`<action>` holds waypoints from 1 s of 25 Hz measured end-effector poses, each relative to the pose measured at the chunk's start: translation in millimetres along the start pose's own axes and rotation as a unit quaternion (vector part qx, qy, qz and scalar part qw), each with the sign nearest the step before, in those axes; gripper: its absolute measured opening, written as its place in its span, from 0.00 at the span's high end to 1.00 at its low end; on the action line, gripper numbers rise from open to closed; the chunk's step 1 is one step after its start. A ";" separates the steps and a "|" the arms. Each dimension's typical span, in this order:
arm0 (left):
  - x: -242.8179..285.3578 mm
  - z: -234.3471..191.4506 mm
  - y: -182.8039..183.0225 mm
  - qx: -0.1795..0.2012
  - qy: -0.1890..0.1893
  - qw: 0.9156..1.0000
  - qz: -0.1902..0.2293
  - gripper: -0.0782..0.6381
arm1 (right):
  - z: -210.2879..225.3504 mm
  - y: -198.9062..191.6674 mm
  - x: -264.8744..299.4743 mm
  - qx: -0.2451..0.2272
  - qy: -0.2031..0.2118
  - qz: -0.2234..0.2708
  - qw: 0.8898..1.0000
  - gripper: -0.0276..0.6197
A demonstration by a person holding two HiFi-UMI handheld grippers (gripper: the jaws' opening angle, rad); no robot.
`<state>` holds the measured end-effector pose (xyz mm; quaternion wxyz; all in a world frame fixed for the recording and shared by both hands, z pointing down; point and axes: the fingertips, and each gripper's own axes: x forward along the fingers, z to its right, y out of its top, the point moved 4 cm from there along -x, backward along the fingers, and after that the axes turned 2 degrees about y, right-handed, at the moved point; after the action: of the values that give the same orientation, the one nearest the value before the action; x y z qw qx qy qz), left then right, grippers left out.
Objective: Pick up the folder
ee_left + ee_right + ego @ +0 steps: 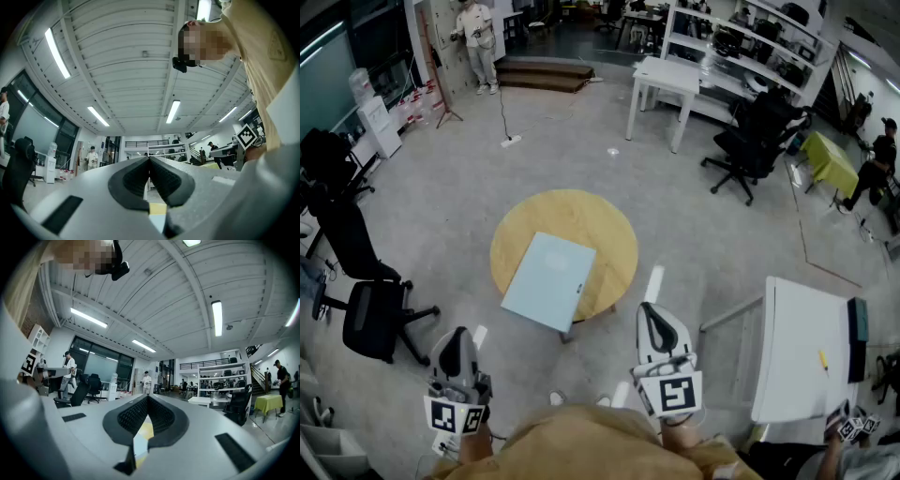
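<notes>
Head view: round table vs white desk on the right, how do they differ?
Shape and colour: the round table is a yellow disc; the white desk is rectangular.
Load: the round table carries the pale blue folder, overhanging its near edge; the white desk holds a dark flat item at its right edge.
Both stand on the grey floor.

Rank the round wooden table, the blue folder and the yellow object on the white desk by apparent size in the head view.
Largest: round wooden table.
Middle: blue folder, lying on it.
Smallest: yellow object, a sliver on the white desk.
</notes>
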<state>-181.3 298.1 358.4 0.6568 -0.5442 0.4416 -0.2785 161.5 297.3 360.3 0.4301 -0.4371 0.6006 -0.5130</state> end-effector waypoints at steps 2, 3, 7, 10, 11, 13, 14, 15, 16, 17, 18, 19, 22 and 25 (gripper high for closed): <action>3.0 3.7 2.6 0.007 0.002 1.000 -0.005 0.89 | 5.5 2.8 0.2 -0.004 0.002 0.001 1.000 0.96; 3.9 5.3 3.5 0.009 0.004 1.000 -0.007 0.89 | 7.6 3.6 0.5 -0.005 0.003 0.001 1.000 0.96; 3.0 8.7 4.7 0.008 0.011 1.000 -0.015 0.89 | 10.5 3.7 1.4 0.000 0.009 0.000 1.000 0.96; 1.9 13.8 3.0 0.008 0.013 1.000 -0.018 0.89 | 12.6 0.2 0.7 0.001 0.015 0.000 1.000 0.96; 1.4 16.7 1.4 0.007 0.014 1.000 -0.019 0.89 | 14.5 -1.3 -0.8 0.004 0.017 0.001 1.000 0.96; -0.3 24.8 -2.9 0.005 0.017 1.000 -0.024 0.89 | 20.9 -4.0 -6.2 0.019 0.019 0.005 1.000 0.96; -1.3 30.3 -5.3 0.006 0.017 0.999 -0.027 0.89 | 25.8 -6.0 -10.1 0.026 0.019 0.005 0.999 0.96; -2.1 36.9 -7.4 0.010 0.018 0.999 -0.030 0.89 | 31.7 -8.9 -14.3 0.028 0.020 0.001 0.999 0.96; -2.3 43.8 -8.7 0.012 0.020 0.999 -0.033 0.89 | 37.8 -12.1 -18.2 0.026 0.022 -0.007 0.999 0.96; -2.3 49.3 -9.4 0.013 0.021 0.999 -0.035 0.89 | 42.1 -14.6 -21.1 0.023 0.026 -0.012 0.999 0.96; -2.8 51.3 -10.0 0.009 0.023 0.999 -0.037 0.89 | 43.1 -15.4 -22.6 0.022 0.029 -0.011 0.999 0.96; -4.6 50.6 -11.2 0.001 0.026 0.999 -0.039 0.89 | 41.6 -14.9 -23.2 0.024 0.030 -0.007 0.999 0.96; -14.4 57.8 -27.8 -0.024 0.030 0.998 -0.050 0.89 | 42.4 -26.0 -31.4 0.029 0.036 -0.005 0.999 0.96; -20.2 70.7 -67.0 -0.068 0.032 0.993 -0.086 0.89 | 50.0 -42.8 -39.5 0.036 0.043 -0.009 0.998 0.96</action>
<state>-120.4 331.5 429.5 0.5771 -0.6143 0.4323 -0.3204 223.1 319.5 400.3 0.4142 -0.4044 0.5959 -0.5565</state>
